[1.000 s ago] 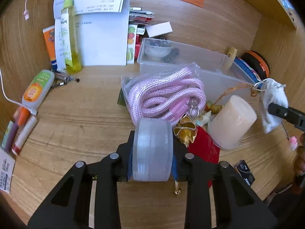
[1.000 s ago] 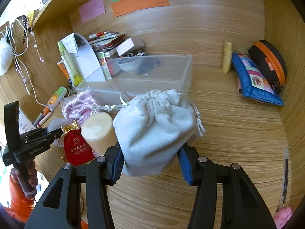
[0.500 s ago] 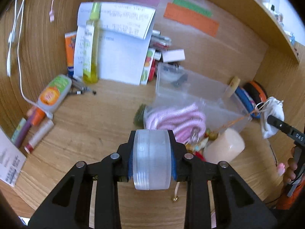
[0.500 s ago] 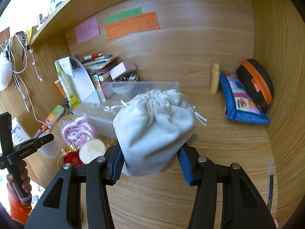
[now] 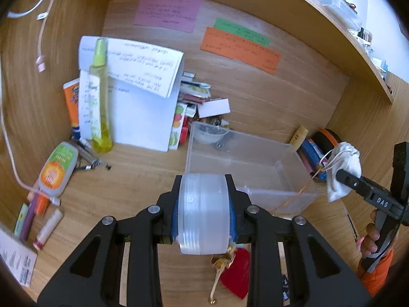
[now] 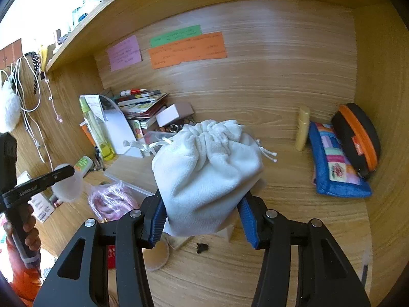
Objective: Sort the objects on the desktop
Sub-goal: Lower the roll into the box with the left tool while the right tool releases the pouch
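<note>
Claws first: the left claw (image 5: 203, 213) pinches a translucent plastic jar (image 5: 203, 212) on its side between blue pads, held up above the wooden surface (image 5: 127, 179). The right claw (image 6: 202, 216) is clamped on a white drawstring pouch (image 6: 208, 176), its gathered mouth pointing away toward the back wall, also lifted clear of the surface.

Just beyond the jar stands a clear plastic bin (image 5: 245, 168), with a small bowl (image 5: 209, 135) in its far end. Below the jar, near the front edge, lie a red pouch (image 5: 237, 273) and a gold tassel (image 5: 221, 263). A bagged pink rope (image 6: 112, 200) sits beside the bin's near side.

Toward the left edge lie an orange-labelled squeeze bottle (image 5: 57, 171) and a few pens (image 5: 38, 220). A tall yellow spray bottle (image 5: 98, 97) stands in front of white papers (image 5: 138, 102) at the back left corner.

At the right back corner rest a blue patchwork pouch (image 6: 334, 163), a black case with an orange zip (image 6: 358, 135) and a small beige tube (image 6: 303, 128).
</note>
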{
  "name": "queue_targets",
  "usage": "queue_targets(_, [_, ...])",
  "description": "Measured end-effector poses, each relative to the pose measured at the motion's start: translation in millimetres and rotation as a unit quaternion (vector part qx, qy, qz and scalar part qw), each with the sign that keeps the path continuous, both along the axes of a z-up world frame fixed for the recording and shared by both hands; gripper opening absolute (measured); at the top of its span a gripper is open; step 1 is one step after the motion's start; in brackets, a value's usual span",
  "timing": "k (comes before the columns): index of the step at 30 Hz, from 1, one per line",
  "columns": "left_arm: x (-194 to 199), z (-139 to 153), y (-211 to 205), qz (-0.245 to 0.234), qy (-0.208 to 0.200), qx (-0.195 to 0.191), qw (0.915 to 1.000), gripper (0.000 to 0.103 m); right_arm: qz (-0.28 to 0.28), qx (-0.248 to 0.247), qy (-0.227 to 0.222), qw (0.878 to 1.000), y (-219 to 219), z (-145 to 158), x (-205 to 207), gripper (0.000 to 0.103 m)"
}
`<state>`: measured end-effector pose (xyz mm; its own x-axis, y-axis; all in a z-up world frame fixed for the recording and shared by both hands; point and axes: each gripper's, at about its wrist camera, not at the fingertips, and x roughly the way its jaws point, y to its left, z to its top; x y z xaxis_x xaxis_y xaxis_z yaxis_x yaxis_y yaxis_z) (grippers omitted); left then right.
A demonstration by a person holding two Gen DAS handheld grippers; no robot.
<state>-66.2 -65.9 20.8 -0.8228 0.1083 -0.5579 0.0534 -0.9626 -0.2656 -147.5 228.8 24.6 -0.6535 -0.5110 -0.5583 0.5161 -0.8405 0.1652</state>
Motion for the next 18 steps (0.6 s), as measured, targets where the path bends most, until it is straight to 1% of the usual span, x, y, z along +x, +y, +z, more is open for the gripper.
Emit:
queue_targets(4, [-22,6,5,-0.018,-0.007,-0.003,0.9998,0.029,0.010,0.018,0.002,1.000,-10,-2,-8,0.047])
queue_targets(9, [-48,5,10,-0.034,-0.021,-0.007,0.9992,0.029,0.023,0.040,-0.001,0.999,-22,-6,-22,0.047])
queue_targets(14, [-78,-2,14,-0.050,-0.041,-0.003,0.9979,0.029,0.028,0.058,-0.008,0.998,-31,-14,-38,0.047])
queue_targets(18, [-98,-12,18,-0.060,-0.060,-0.012,0.9963,0.029,0.035,0.069,-0.024,0.997,-37,-24,-50,0.047])
